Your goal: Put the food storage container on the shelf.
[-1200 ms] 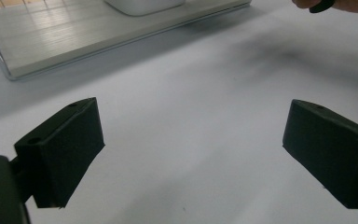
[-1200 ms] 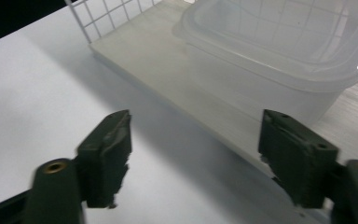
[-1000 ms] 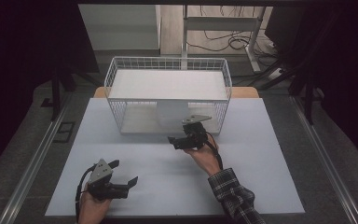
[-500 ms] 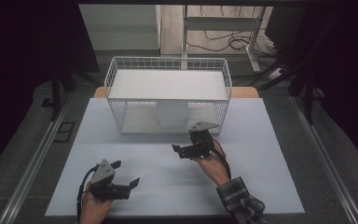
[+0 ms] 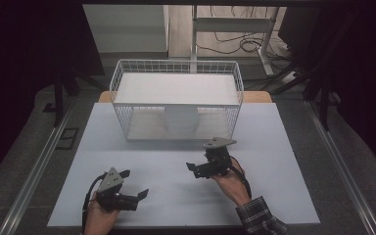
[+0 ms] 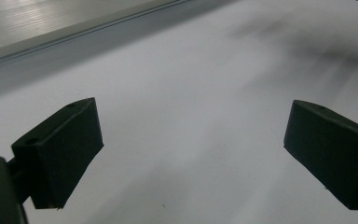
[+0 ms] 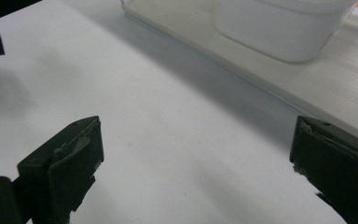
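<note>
White tabletop (image 5: 284, 161): white tub (image 5: 181, 121) inside wire basket (image 5: 122, 93), at 11 o'clock from nearer right gripper (image 5: 194, 170), whose jaws, just opened, stand empty; left gripper (image 5: 138, 190) open, empty.

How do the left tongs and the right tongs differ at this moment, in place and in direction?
The left tongs lie near the front edge of the white table, while the right tongs are farther in, closer to the wire basket. The left tongs point toward the right side of the high view; the right tongs point toward its left. The right tongs have just been opening. Both are open and hold nothing.
</note>
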Demonstrator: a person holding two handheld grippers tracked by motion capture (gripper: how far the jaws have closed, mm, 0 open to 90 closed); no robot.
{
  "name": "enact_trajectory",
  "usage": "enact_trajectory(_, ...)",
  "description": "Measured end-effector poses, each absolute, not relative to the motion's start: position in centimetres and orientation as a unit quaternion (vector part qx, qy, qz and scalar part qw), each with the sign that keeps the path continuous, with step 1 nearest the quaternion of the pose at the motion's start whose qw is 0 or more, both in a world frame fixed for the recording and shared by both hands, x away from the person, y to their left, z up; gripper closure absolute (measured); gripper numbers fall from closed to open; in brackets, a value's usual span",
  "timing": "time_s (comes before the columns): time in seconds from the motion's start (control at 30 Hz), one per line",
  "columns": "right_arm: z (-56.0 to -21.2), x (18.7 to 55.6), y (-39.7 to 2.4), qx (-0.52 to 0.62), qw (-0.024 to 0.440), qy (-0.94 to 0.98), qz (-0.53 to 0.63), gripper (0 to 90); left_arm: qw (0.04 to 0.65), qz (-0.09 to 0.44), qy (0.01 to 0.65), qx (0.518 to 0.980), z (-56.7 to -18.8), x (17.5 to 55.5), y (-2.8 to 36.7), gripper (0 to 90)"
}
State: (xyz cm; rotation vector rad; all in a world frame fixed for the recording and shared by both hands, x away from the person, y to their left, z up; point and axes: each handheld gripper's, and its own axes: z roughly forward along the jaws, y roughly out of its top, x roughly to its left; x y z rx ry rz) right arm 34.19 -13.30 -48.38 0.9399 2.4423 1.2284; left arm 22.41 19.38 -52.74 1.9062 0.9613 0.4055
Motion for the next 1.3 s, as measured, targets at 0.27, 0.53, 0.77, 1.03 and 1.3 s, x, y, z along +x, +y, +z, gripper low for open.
enact_trajectory(0.27, -48.7, 33.0, -14.2, 0.322, 0.122, 0.841, 0.418, 0.0, 0.464, 0.163, 0.391, 0.778, -52.8, 22.4, 19.3, 2.4)
enact_trajectory(0.53, -48.9, 31.7, -15.0, 0.326, 0.132, 0.842, 0.41, 0.0, 0.455, 0.162, 0.393, 0.783, -52.8, 22.3, 19.4, 1.6)
enact_trajectory(0.77, -48.8, 30.6, -15.7, 0.326, 0.137, 0.841, 0.409, 0.0, 0.45, 0.171, 0.395, 0.782, -52.5, 22.0, 19.5, 1.3)
enact_trajectory(1.03, -48.5, 29.5, -16.9, 0.33, 0.141, 0.838, 0.412, 0.0, 0.443, 0.179, 0.393, 0.786, -52.3, 21.3, 19.5, 1.1)
enact_trajectory(1.3, -48.0, 28.3, -18.2, 0.334, 0.15, 0.833, 0.415, 0.0, 0.442, 0.185, 0.395, 0.784, -52.1, 20.4, 19.8, 1.1)
